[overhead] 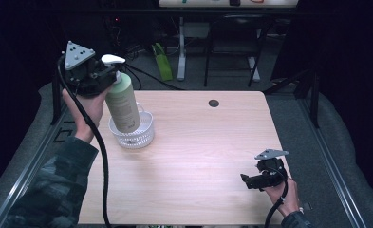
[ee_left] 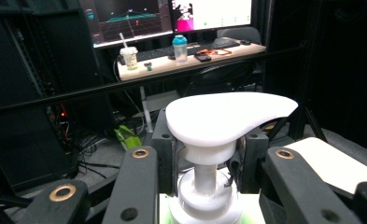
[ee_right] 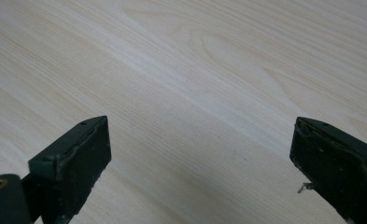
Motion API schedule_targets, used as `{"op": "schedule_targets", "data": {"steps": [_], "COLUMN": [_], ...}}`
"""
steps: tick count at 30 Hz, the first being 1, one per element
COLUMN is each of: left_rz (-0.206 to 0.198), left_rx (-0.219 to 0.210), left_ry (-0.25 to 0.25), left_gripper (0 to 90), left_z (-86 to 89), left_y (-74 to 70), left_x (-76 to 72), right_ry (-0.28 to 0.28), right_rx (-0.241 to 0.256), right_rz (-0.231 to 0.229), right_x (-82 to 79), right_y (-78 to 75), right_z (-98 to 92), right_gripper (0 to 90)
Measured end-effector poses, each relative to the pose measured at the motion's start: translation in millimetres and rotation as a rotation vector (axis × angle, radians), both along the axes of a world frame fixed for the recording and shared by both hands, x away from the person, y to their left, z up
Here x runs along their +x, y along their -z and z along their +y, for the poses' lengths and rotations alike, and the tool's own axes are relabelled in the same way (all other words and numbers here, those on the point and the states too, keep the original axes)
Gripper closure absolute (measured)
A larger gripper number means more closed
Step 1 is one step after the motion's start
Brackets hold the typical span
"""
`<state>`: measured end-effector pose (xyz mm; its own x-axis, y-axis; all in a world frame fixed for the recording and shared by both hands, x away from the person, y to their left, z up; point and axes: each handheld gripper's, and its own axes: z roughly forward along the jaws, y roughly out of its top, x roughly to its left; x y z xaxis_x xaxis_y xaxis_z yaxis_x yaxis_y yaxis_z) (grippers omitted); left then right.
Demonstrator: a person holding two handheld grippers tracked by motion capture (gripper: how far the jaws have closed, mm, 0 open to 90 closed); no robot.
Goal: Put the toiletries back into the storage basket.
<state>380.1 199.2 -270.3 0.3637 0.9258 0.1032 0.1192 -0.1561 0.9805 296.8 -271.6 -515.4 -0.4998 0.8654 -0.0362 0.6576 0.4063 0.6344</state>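
Note:
A green pump bottle point(overhead: 123, 102) with a white pump head point(overhead: 113, 59) stands tilted, its base inside a white latticed basket point(overhead: 145, 136) at the table's left. My left gripper point(overhead: 98, 73) is shut on the bottle's neck just under the pump head. In the left gripper view the white pump head point(ee_left: 228, 116) and neck point(ee_left: 204, 179) sit between the two black jaws. My right gripper point(overhead: 247, 181) rests low near the table's front right corner, open, with bare wood between its fingertips point(ee_right: 85, 144).
The light wooden table point(overhead: 198, 156) has a dark cable hole point(overhead: 213, 103) near its far edge. Beyond it stand desk legs, cables and a green object point(overhead: 162, 61) on the floor. A desk with monitors and cups point(ee_left: 179, 46) lies farther back.

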Motion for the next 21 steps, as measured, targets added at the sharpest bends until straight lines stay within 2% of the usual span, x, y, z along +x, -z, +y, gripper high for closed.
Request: {"op": "schedule_targets", "data": {"steps": [21], "left_rz": [0.015], "left_rx": [-0.004], "left_ry": [-0.025], "left_gripper": [67.7], "left_z": [4.9], "left_y": [10.8], "left_x": [26.8], "right_ry": [0.003], "right_rx": [0.001], "right_rz": [-0.001], "right_x": [-1.9], "right_y": [-0.7], "right_z": [-1.5], "right_gripper": [4.7]}}
